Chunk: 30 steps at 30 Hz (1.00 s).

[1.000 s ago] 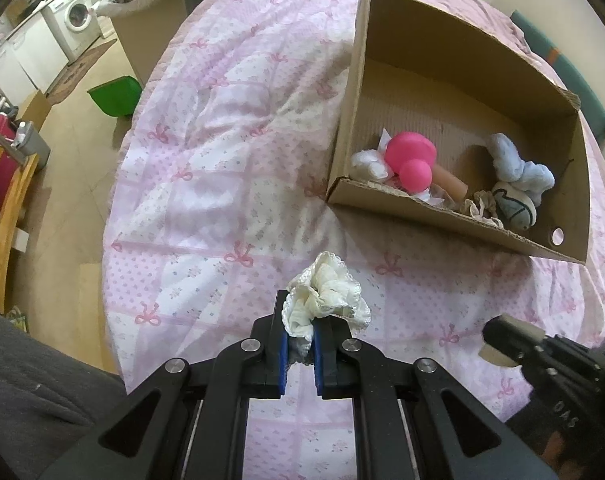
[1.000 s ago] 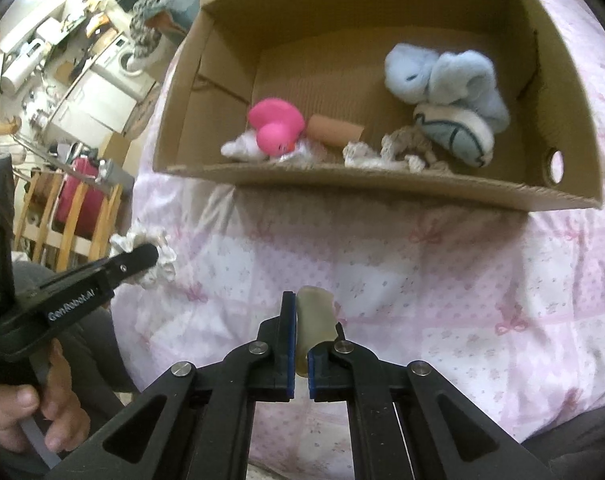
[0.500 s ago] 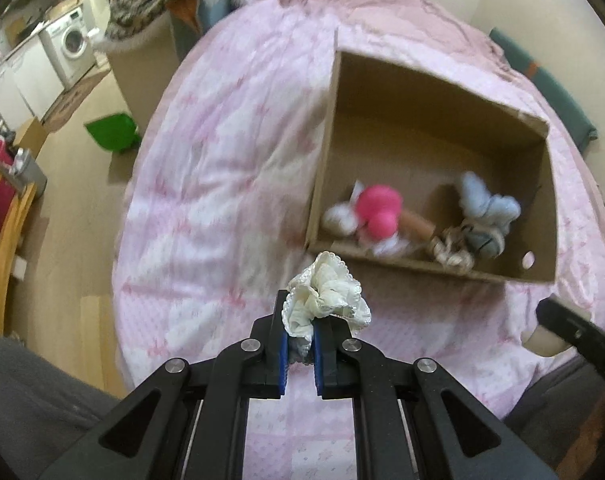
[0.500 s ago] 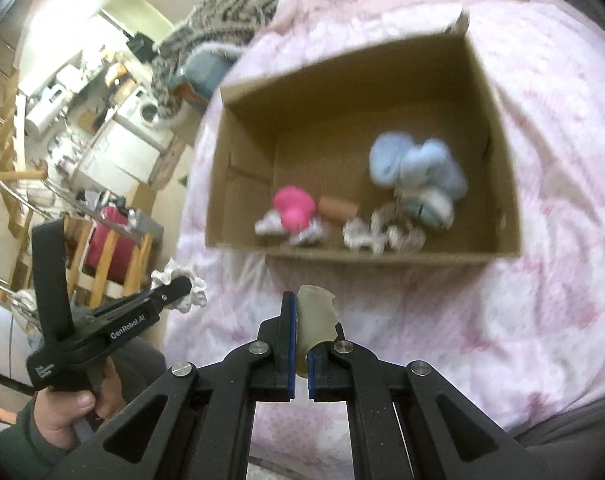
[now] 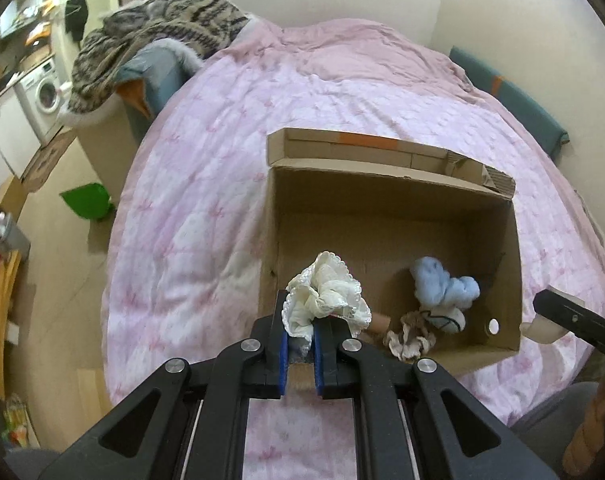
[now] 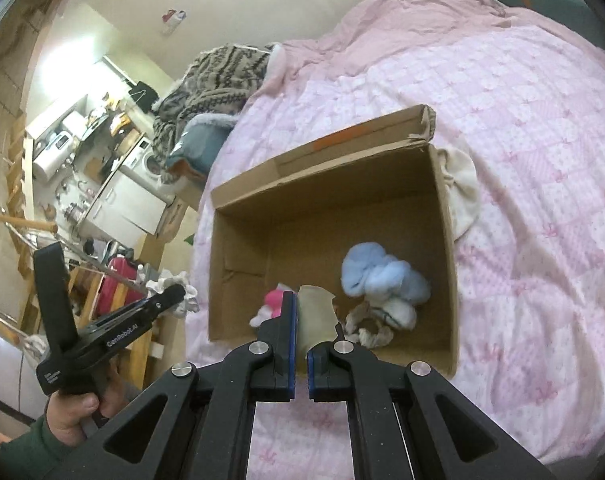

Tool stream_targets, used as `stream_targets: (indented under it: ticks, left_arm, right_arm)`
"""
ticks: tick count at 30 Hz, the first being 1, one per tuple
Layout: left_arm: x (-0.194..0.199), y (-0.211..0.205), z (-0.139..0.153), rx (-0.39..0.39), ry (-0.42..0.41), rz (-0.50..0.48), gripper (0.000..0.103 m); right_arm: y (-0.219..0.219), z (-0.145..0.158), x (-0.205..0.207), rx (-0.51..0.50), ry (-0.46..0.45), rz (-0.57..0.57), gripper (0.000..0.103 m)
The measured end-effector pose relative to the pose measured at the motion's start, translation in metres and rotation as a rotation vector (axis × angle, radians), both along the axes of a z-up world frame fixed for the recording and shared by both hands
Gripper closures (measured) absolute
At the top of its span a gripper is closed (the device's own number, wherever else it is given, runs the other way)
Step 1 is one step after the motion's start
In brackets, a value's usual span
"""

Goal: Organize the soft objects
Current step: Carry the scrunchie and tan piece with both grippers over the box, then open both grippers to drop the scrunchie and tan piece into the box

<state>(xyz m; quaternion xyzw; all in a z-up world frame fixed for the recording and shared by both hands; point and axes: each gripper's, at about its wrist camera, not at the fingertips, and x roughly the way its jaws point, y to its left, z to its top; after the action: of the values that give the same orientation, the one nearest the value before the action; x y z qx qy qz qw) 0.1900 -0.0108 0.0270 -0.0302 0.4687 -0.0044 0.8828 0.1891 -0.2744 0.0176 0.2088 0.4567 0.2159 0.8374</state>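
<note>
My left gripper (image 5: 300, 330) is shut on a cream frilly scrunchie (image 5: 326, 300), held above the near wall of an open cardboard box (image 5: 382, 184) on the pink bed. My right gripper (image 6: 301, 334) is shut on a pale beige soft piece (image 6: 316, 314), also over the box's near edge. Inside the box lie a light blue fluffy cloth (image 6: 382, 276), a white and blue sock ball (image 6: 398, 312), a beige lacy scrunchie (image 5: 408, 338) and a pink toy (image 6: 274, 298). The left gripper (image 6: 170, 300) shows at the left of the right wrist view, the right gripper (image 5: 558, 312) at the right of the left wrist view.
A pink quilt (image 5: 342, 92) covers the bed. A cream cloth (image 6: 464, 196) lies against the box's right wall. A striped blanket (image 5: 158, 28) is heaped at the bed's far left. On the floor stand a green bin (image 5: 86, 202) and a washing machine (image 5: 42, 92).
Both grippers have risen and come over the box, still holding their items. The box now shows from above, with its far flap and more of the bed in view.
</note>
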Motion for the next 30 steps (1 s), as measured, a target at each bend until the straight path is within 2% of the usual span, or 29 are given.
stream_targets:
  ticks: [8, 13, 16, 23, 30]
  left_arm:
    - [0.017, -0.023, -0.041, 0.019, 0.036, -0.069, 0.094]
    - [0.021, -0.034, -0.061, 0.011, 0.037, -0.123, 0.094]
    - [0.023, -0.037, -0.067, -0.015, 0.036, -0.138, 0.094]
    - [0.022, -0.038, -0.073, -0.004, 0.043, -0.146, 0.094]
    - [0.022, -0.039, -0.074, 0.002, 0.043, -0.155, 0.094]
  right_arm:
    - [0.000, -0.038, 0.019, -0.022, 0.062, -0.032, 0.097]
    - [0.008, -0.055, 0.022, -0.080, 0.096, -0.021, 0.097]
    - [0.018, -0.062, 0.022, -0.146, 0.096, 0.003, 0.097]
    - [0.041, -0.072, 0.024, -0.297, 0.087, 0.062, 0.097]
    - [0.048, -0.076, 0.026, -0.342, 0.103, 0.081, 0.097]
